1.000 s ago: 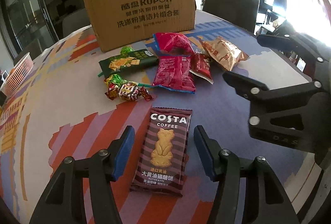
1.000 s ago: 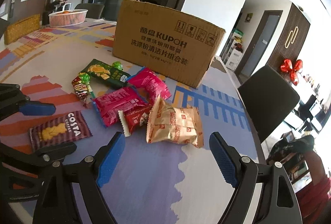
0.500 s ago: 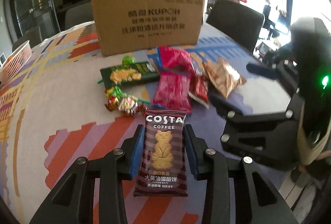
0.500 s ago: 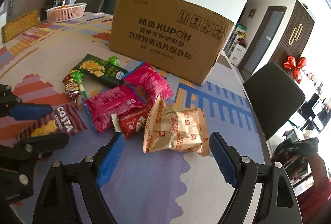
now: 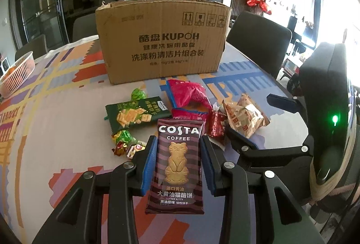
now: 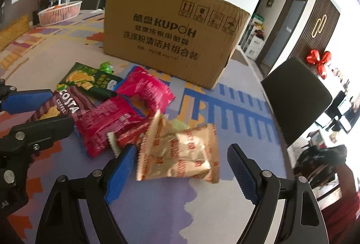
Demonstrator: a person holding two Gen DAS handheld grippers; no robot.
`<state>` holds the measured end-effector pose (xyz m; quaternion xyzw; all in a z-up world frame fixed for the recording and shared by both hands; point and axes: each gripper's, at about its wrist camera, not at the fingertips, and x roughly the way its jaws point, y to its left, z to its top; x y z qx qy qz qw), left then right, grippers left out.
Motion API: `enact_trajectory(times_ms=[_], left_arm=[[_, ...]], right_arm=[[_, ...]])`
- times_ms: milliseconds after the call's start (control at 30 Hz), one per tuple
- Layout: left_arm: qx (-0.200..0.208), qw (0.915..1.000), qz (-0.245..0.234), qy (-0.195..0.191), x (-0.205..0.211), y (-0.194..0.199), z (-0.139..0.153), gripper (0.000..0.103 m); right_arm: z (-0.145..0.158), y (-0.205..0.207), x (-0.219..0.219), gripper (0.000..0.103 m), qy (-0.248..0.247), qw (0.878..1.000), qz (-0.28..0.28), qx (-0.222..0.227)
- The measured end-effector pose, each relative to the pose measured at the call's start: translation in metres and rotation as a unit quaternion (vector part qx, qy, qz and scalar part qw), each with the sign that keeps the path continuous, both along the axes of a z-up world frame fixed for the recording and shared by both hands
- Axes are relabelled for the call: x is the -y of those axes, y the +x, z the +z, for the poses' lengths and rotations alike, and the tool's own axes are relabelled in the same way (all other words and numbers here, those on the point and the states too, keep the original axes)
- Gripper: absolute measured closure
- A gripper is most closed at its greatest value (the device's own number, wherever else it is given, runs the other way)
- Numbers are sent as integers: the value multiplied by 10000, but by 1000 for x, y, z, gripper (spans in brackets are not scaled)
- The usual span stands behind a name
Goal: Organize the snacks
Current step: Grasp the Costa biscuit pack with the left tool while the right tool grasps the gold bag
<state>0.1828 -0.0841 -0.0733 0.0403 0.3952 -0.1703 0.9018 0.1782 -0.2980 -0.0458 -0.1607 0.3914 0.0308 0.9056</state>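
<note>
**Costa biscuit packet clamped, gold packet between open jaws**

Left wrist view: the left gripper (image 5: 178, 161) has just closed its jaws, and the blue pads now press both long edges of the Costa biscuit packet (image 5: 177, 165), which is held lengthwise between them. Beyond it on the patterned tablecloth (image 5: 56, 126) lie a green cracker packet (image 5: 135, 115), wrapped candies (image 5: 123, 142), a pink packet (image 5: 189, 95), a small red packet (image 5: 216, 124) and a gold packet (image 5: 245, 116). The cardboard box (image 5: 162, 41) stands at the far side. A pink basket (image 5: 18, 74) sits far left.

Right wrist view: the right gripper (image 6: 180, 169) stands wide, its pads on either side of the gold packet (image 6: 182, 153), apparently without pressing it. The left gripper's jaws enter at the left, holding the Costa biscuit packet (image 6: 56, 108) beside two pink packets (image 6: 117, 117).
</note>
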Motion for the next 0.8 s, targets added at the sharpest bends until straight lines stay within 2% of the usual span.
enact_trajectory(times_ms=[67, 133, 167, 233, 367, 600, 700, 800], left_arm=[[-7, 10000, -3, -12, 1, 1, 0, 65], [-22, 10000, -7, -19, 2, 2, -1, 65], [-25, 10000, -8, -20, 3, 3, -1, 65], [-20, 10000, -16, -14, 4, 3, -1, 65], [-12, 10000, 8, -26, 4, 4, -1, 65], [31, 10000, 9, -48, 3, 2, 3, 65], [71, 9999, 18, -74, 2, 0, 7, 65], [102, 9999, 30, -109, 2, -2, 12, 65]], right_arm=[[0, 4, 4, 23, 149, 9999, 26, -69], [-1, 10, 8, 31, 289, 9994, 24, -171], [-3, 12, 10, 39, 333, 9992, 9, -219], [-5, 15, 14, 41, 488, 9984, -32, -295], [-3, 14, 20, 54, 671, 9973, -157, -265], [4, 8, 29, 64, 923, 9952, -285, -182], [9, 5, 32, 77, 993, 9946, -303, -86], [16, 3, 32, 81, 1004, 9944, -318, -1]])
